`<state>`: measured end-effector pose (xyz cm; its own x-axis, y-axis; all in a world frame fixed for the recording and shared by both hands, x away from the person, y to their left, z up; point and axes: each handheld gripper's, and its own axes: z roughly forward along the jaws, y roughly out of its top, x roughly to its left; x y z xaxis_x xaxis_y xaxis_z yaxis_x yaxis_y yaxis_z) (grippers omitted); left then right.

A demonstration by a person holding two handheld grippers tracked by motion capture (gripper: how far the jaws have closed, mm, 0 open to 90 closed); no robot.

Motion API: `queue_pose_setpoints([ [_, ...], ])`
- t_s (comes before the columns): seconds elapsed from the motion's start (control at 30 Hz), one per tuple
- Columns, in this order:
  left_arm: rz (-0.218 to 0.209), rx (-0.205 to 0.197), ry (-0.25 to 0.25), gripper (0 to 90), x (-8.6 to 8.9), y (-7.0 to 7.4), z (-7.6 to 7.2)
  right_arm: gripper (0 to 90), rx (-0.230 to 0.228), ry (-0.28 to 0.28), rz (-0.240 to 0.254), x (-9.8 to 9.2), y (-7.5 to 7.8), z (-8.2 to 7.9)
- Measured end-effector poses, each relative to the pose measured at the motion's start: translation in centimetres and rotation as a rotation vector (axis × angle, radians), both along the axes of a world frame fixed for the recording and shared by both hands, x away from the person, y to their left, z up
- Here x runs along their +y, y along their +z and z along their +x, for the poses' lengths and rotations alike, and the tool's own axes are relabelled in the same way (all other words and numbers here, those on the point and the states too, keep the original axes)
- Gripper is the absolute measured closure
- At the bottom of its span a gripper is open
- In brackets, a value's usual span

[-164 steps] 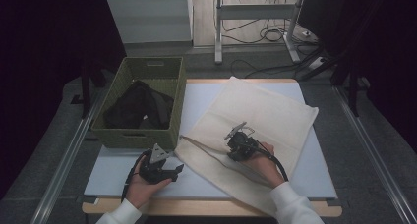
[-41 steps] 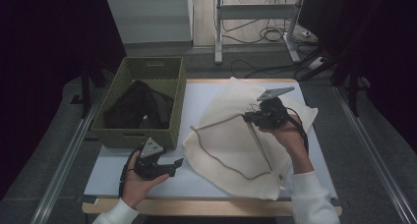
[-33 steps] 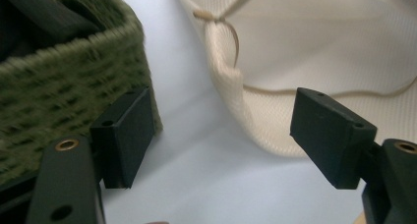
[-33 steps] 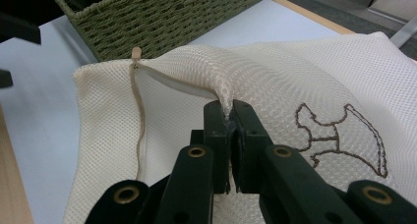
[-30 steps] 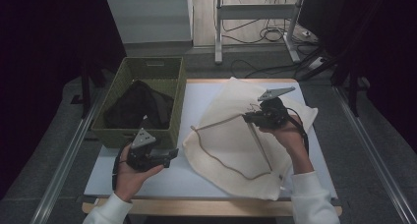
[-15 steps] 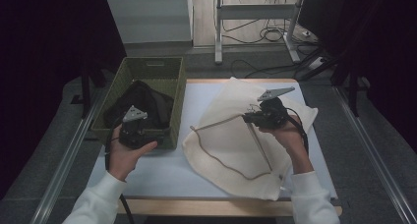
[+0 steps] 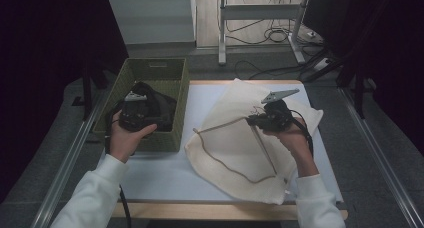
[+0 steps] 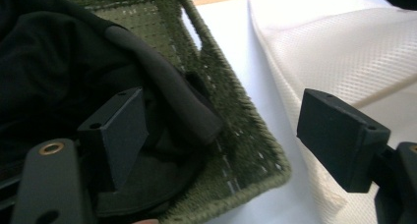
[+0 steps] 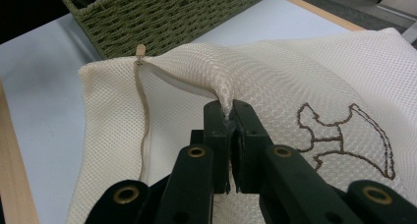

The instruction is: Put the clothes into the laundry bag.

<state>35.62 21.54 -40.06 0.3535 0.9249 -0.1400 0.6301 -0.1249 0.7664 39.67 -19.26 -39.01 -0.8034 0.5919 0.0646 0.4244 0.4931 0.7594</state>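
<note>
A cream mesh laundry bag (image 7: 235, 138) lies on the white table (image 7: 165, 173), with a brown embroidered figure (image 9: 344, 130) on it. My right gripper (image 7: 256, 120) (image 9: 227, 108) is shut on a pinch of the bag's (image 9: 295, 71) top layer and holds it lifted, so the zipper edge (image 9: 144, 116) gapes. My left gripper (image 7: 137, 108) (image 8: 231, 126) hovers over the near part of the green woven basket (image 7: 155, 64). Its jaws have just been opening and stand wide with nothing between them. A black garment (image 7: 160, 105) (image 8: 59, 62) lies in the basket (image 8: 236, 111) just beyond them.
The basket (image 9: 147, 17) stands at the table's left, close to the bag's left edge. A bare strip of table runs between them and along the front. Cables and a metal stand (image 7: 260, 18) are on the floor beyond the table. Rails run along both sides.
My left gripper has risen from the table's front left and moved forward over the basket. The right gripper has kept still, holding the bag lifted.
</note>
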Motion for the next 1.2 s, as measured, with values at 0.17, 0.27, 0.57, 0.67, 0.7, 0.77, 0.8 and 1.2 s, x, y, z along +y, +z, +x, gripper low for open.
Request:
queue_pose_setpoints([
  [0.17, -0.003, 0.021, 0.027, 18.0, 0.4, -0.1, 1.2, 85.7, -0.001, 0.001, -0.004, 0.1, 0.0, 0.0],
  [0.27, -0.003, 0.043, 0.058, 16.2, 0.7, -0.3, 2.1, 85.7, 0.001, 0.003, -0.007, 0.2, -0.1, 0.0],
  [0.57, -0.015, 0.098, 0.09, 12.5, 0.9, -0.7, 4.7, 85.7, 0.002, -0.001, -0.008, 0.2, -0.3, 0.1],
  [0.67, -0.012, 0.106, 0.094, 11.9, 0.9, -0.8, 5.3, 85.7, 0.002, -0.003, -0.008, 0.1, -0.3, 0.1],
  [0.7, -0.011, 0.111, 0.098, 11.9, 0.8, -0.8, 5.4, 85.7, 0.0, -0.004, -0.008, 0.1, -0.3, 0.1],
  [0.77, 0.004, 0.115, 0.102, 11.5, 0.8, -0.8, 5.7, 85.7, -0.003, -0.007, -0.006, 0.1, -0.3, 0.1],
  [0.8, 0.008, 0.126, 0.109, 11.3, 0.8, -0.9, 5.9, 85.7, -0.003, -0.007, -0.006, 0.1, -0.3, 0.1],
  [1.2, -0.014, 0.208, 0.169, 9.5, 1.4, -2.1, 8.1, 85.6, -0.008, -0.014, -0.005, 0.1, -0.3, 0.2],
])
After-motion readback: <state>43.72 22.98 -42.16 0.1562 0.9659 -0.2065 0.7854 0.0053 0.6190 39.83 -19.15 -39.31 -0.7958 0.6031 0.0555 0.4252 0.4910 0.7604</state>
